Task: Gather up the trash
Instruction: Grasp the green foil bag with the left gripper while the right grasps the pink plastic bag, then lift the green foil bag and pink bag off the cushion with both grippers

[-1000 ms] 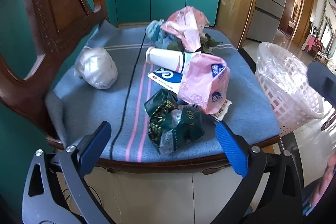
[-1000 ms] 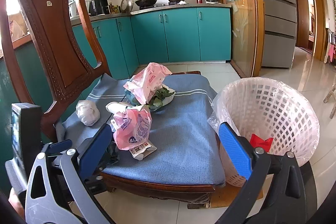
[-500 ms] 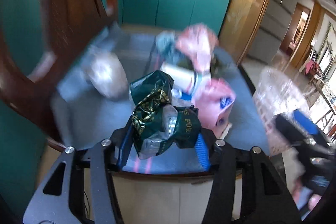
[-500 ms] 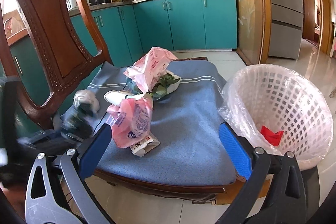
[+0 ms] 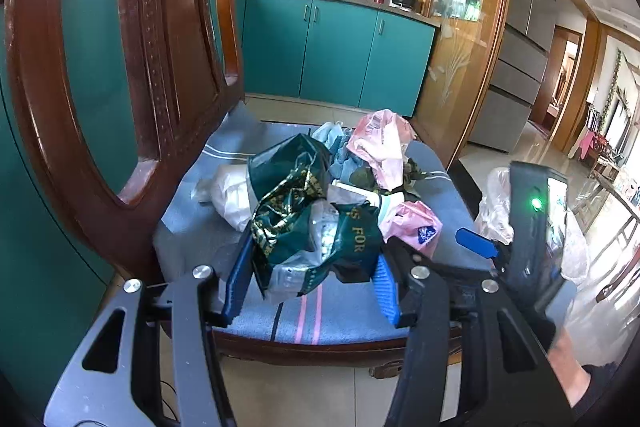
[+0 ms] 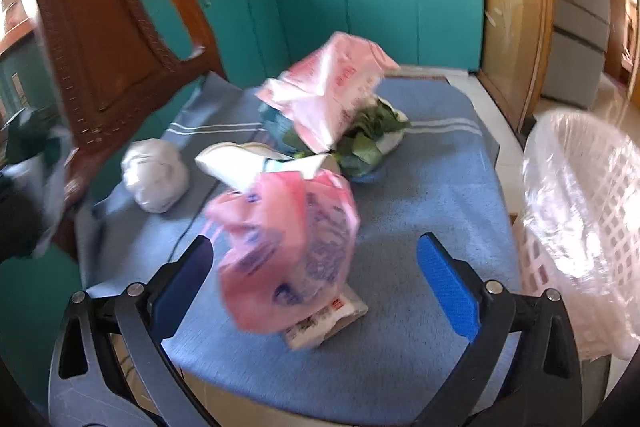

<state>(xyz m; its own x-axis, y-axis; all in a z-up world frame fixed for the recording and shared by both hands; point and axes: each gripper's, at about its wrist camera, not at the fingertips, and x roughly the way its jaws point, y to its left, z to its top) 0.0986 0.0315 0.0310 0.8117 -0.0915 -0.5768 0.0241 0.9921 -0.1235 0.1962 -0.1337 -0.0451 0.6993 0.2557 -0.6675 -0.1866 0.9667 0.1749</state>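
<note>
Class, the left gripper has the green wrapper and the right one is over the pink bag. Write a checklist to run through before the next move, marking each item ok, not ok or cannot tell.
1. Left gripper shut on the green wrapper: ok.
2. Wrapper lifted clear of the blue cushion: ok.
3. Right gripper open: ok.
4. Pink bag between its fingers: ok, not yet pinched.
5. White basket within reach beside the chair: ok.
6. Flat packet under the pink bag will come up too: cannot tell.

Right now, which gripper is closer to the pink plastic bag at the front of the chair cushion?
Right. The right gripper straddles the pink plastic bag with open jaws; the left gripper sits beside it, clamped on the green foil bag.
</note>
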